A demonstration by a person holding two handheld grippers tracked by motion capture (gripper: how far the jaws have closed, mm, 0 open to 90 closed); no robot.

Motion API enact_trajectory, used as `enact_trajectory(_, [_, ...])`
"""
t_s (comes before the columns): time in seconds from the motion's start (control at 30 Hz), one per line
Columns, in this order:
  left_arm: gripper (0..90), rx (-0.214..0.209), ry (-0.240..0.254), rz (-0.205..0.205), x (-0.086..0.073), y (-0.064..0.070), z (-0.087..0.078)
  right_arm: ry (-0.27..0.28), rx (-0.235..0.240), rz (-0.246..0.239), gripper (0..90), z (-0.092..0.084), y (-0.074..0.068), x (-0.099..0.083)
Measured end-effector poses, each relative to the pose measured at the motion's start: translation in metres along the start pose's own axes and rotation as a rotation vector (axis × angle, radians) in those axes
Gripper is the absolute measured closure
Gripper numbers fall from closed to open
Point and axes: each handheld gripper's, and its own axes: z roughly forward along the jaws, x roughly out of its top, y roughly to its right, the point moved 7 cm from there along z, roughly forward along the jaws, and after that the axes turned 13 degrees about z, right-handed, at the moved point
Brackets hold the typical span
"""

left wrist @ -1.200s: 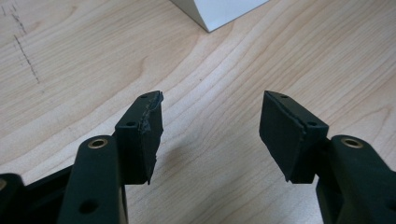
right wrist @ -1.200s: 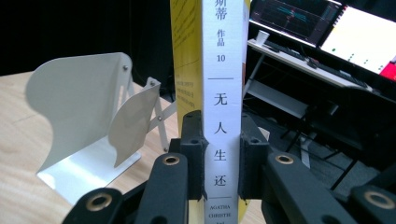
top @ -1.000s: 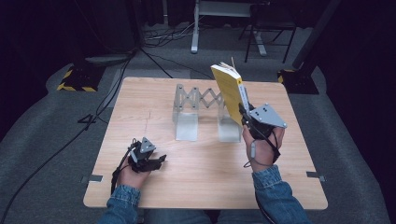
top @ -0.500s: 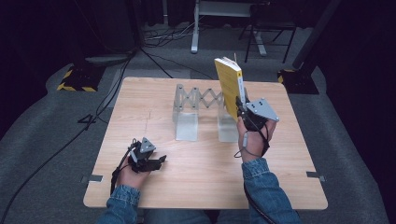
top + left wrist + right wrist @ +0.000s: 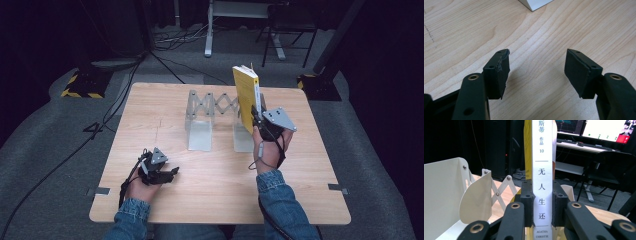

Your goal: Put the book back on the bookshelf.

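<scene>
R hand-held gripper (image 5: 256, 116) clamps book (image 5: 246, 95) upright | rack (image 5: 200, 132) adjacent | L hand-held gripper (image 5: 167, 174) agape

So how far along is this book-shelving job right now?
Done: the yellow book is picked up, clamped upright at its spine by the right hand-held gripper. In hand: it is held above the expanding book rack. Left: setting it down in the rack. The left hand-held gripper is open over the table, holding nothing.
</scene>
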Motion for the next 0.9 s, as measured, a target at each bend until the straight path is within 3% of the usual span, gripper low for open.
enact_trajectory(0.4, [37.2, -0.001, 0.001, 0.006, 0.0, 0.001, 0.001, -0.07, 0.031, 0.018, 75.0, 0.006, -0.005, -0.019])
enact_trajectory(0.67, [37.1, -0.001, 0.003, 0.003, 0.001, 0.002, 0.001, -0.169, 0.061, 0.052, 74.2, 0.011, -0.007, -0.043])
enact_trajectory(0.9, [37.1, -0.005, 0.0, 0.003, 0.001, 0.003, 0.001, -0.169, 0.077, 0.061, 73.7, 0.01, -0.01, -0.048])
